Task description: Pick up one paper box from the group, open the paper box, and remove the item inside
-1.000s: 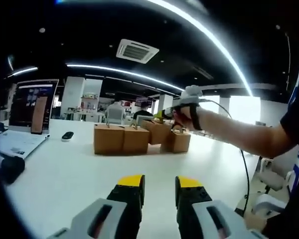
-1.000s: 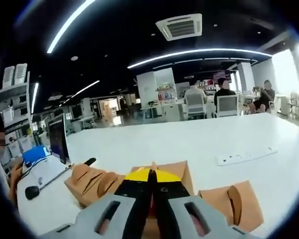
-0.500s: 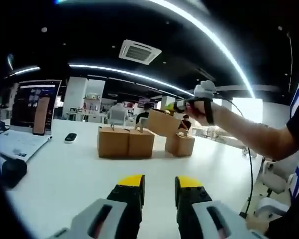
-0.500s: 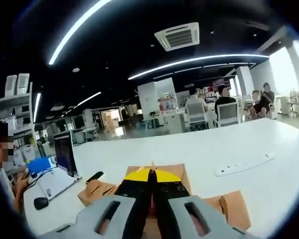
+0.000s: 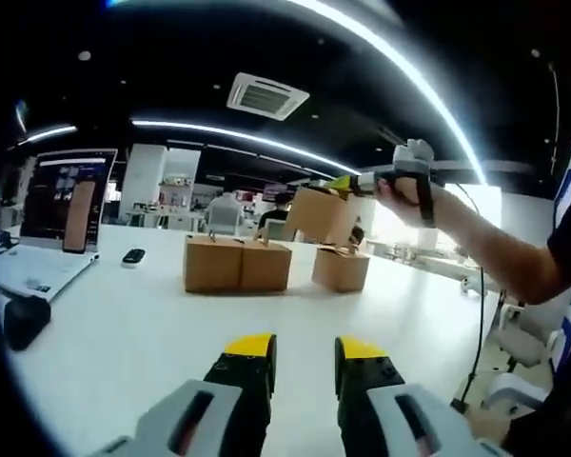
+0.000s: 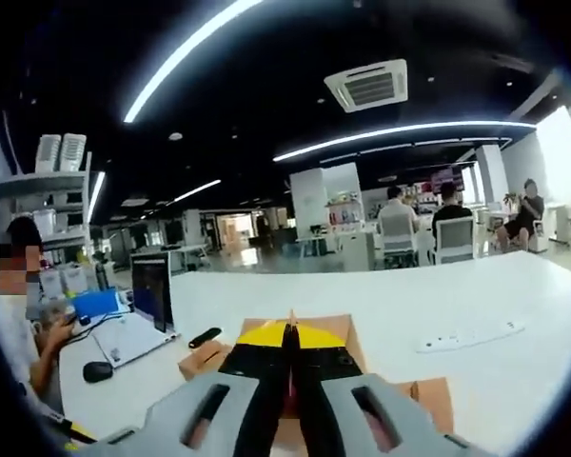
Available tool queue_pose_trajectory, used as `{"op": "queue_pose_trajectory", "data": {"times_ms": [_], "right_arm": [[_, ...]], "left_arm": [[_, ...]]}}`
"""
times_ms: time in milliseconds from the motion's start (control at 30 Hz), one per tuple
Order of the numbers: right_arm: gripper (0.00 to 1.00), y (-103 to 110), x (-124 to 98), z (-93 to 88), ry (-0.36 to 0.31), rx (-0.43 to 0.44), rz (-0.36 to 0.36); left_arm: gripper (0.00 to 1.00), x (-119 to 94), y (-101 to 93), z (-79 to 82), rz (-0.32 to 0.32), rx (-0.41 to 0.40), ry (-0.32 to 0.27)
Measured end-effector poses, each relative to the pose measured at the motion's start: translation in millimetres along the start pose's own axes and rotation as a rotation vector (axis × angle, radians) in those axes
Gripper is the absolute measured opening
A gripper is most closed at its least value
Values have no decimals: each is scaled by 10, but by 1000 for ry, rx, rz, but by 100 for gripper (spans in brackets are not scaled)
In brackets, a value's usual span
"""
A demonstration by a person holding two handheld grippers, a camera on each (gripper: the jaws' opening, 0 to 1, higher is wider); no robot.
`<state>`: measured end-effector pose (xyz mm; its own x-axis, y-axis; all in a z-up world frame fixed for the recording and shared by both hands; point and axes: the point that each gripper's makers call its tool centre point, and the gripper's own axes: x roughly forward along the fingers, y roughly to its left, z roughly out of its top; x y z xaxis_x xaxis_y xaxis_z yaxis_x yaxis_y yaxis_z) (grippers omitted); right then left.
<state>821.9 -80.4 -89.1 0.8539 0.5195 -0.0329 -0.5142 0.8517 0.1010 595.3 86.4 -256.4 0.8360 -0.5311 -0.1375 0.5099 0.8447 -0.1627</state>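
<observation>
One box: paper box [image 5: 322,213] up in the air, pinched by right gripper [image 5: 344,184].
Left gripper [image 5: 305,348]: jaws spread, holding nothing.
Table [image 5: 124,324]: other boxes [image 5: 236,264] far off.

— What is the right gripper [image 6: 290,335] doing?
— Its yellow-tipped jaws are pressed together on the top edge of a brown paper box [image 6: 341,333], held above the white table [image 6: 381,290].
— What lies below?
— More paper boxes: one at the left [image 6: 202,360], one at the right [image 6: 430,394]. Farther left are a laptop [image 6: 145,309], a black mouse [image 6: 97,370] and a seated person [image 6: 29,333]; a white power strip [image 6: 471,336] lies far right.
</observation>
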Motion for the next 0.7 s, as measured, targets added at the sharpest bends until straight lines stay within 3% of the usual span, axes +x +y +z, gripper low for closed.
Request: {"op": "queue_pose_trajectory", "data": {"times_ms": [133, 233, 367, 467, 600, 700], "right_arm": [[2, 102, -128, 43, -3, -10, 65], [2, 191, -223, -9, 20, -68, 114], [2, 381, -334, -94, 37, -110, 266], [2, 351, -355, -142, 38, -104, 279], [2, 438, -425, -204, 38, -91, 375], [2, 485, -472, -255, 32, -92, 432]], "left_arm": [[27, -15, -10, 115, 0, 47, -14], [27, 0, 18, 145, 12, 59, -8], [27, 27, -72, 163, -9, 59, -3], [27, 34, -118, 154, -16, 68, 0], [27, 63, -138, 137, -20, 75, 27], [27, 87, -141, 209, -16, 104, 30]]}}
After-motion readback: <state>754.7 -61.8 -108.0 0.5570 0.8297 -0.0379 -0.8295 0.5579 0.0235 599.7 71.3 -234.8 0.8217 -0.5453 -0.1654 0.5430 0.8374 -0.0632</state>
